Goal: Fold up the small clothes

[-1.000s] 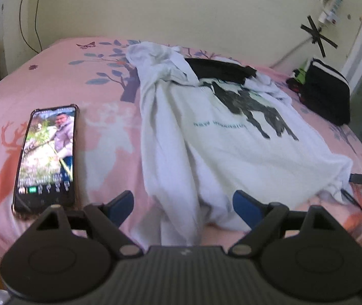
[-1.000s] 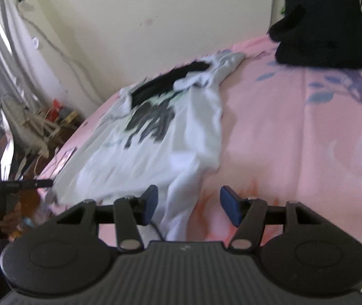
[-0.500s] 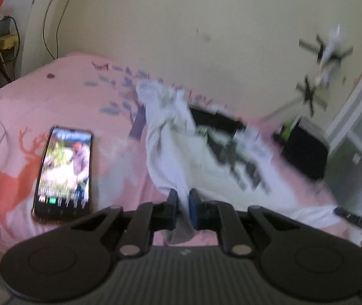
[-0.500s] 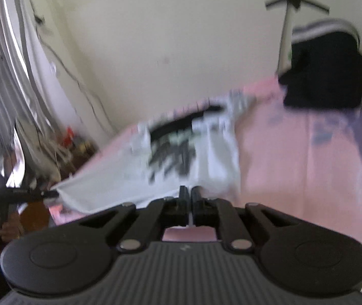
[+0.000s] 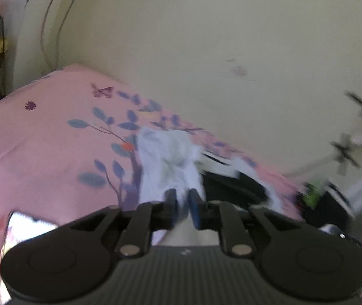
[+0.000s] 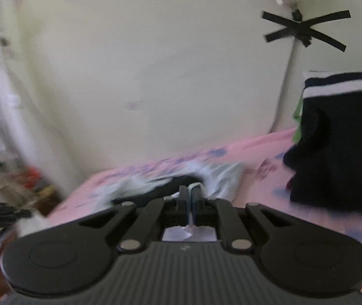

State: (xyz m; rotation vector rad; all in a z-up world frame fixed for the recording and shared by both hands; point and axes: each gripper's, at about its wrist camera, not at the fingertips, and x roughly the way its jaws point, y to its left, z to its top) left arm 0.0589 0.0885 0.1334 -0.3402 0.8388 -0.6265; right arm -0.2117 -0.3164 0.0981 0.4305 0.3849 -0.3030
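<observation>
**Hem pinched, shirt lifting**

The white T-shirt (image 5: 170, 162), light and limp, lies mid-frame on the pink bed (image 5: 41, 137). Left claw (image 5: 181, 203), jaws just eased slightly apart, grips bunched cloth; right claw (image 6: 189, 198) clamps a thin hem edge. Corners suit gripping.

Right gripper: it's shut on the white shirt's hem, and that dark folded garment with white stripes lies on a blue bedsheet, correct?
Not quite. The right gripper is shut on the white shirt, but the dark striped garment lies on a pink bedsheet, as the right wrist view shows.
</observation>
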